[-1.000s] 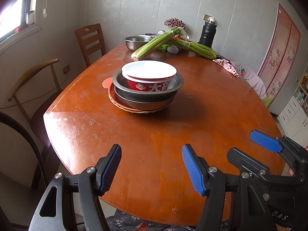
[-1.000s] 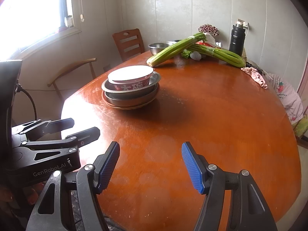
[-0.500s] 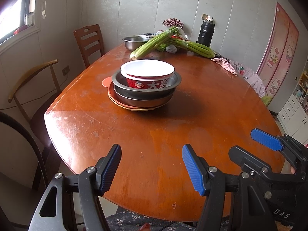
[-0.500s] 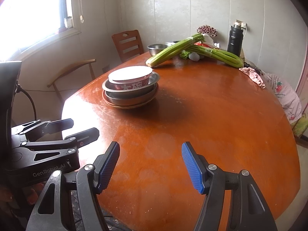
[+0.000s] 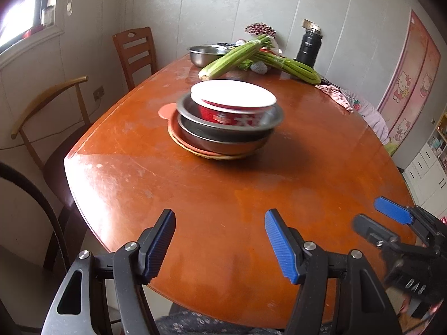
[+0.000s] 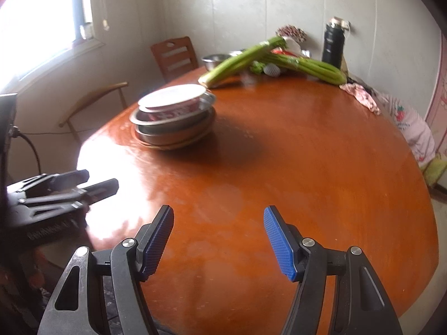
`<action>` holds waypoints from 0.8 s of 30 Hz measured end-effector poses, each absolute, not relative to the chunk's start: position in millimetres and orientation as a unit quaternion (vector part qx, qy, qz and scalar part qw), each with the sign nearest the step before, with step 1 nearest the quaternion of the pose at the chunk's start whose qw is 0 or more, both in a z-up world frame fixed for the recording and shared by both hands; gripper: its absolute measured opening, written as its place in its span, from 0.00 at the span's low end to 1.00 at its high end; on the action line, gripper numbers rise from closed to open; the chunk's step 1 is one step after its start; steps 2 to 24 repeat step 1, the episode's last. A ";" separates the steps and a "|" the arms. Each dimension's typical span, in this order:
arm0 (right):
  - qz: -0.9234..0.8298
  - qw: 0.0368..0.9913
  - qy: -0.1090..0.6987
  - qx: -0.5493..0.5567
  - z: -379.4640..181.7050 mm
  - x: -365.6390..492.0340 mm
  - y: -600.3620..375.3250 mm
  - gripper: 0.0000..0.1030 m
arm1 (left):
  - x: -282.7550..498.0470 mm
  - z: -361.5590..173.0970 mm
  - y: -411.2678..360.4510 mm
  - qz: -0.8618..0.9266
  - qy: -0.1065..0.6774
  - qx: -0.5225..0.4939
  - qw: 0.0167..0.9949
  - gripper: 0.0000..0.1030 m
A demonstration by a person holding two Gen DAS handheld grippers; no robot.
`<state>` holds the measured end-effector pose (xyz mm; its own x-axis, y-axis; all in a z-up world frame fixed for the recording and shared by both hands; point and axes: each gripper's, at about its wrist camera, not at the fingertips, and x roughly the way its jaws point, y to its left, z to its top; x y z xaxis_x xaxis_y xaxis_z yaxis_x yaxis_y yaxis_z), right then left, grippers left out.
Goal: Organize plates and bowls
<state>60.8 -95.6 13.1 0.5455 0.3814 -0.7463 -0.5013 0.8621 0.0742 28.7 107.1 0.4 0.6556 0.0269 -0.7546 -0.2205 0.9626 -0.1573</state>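
Both claws, left (image 5: 220, 241) and right (image 6: 218, 240), gape empty over the table (image 5: 195, 195) edge (bowl stack (image 5: 227, 120) well ahead).

Daylight enters from the window (image 6: 42, 19) at the left, blown out to pure white in the right wrist view. It throws a bright glare patch on the glossy desk (image 6: 111, 153) near that edge. The stack of bowls (image 6: 173, 117) is smeared by motion blur there, as is the left gripper (image 6: 83, 184); in the left wrist view the stack (image 5: 227, 122) is slightly soft. It casts a dark shadow to its right. Fisheye distortion bends walls and the desk rim, and dark vignetting fills the corners.
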 end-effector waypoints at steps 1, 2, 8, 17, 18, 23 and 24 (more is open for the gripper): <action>0.249 0.875 0.408 -0.072 12.2 67.6 -102.6 0.67 | 33.0 1.6 119.3 0.072 0.411 -0.121 0.901 0.66; 0.249 0.875 0.408 -0.072 12.2 67.6 -102.6 0.67 | 33.0 1.6 119.3 0.072 0.411 -0.121 0.901 0.66; 0.249 0.875 0.408 -0.072 12.2 67.6 -102.6 0.67 | 33.0 1.6 119.3 0.072 0.411 -0.121 0.901 0.66; 0.249 0.875 0.408 -0.072 12.2 67.6 -102.6 0.67 | 33.0 1.6 119.3 0.072 0.411 -0.121 0.901 0.66; 0.249 0.875 0.408 -0.072 12.2 67.6 -102.6 0.67 | 33.0 1.6 119.3 0.072 0.411 -0.121 0.901 0.66; 0.249 0.875 0.408 -0.072 12.2 67.6 -102.6 0.67 | 33.0 1.6 119.3 0.072 0.411 -0.121 0.901 0.66; 0.249 0.875 0.408 -0.072 12.2 67.6 -102.6 0.67 | 33.0 1.6 119.3 0.072 0.411 -0.121 0.901 0.66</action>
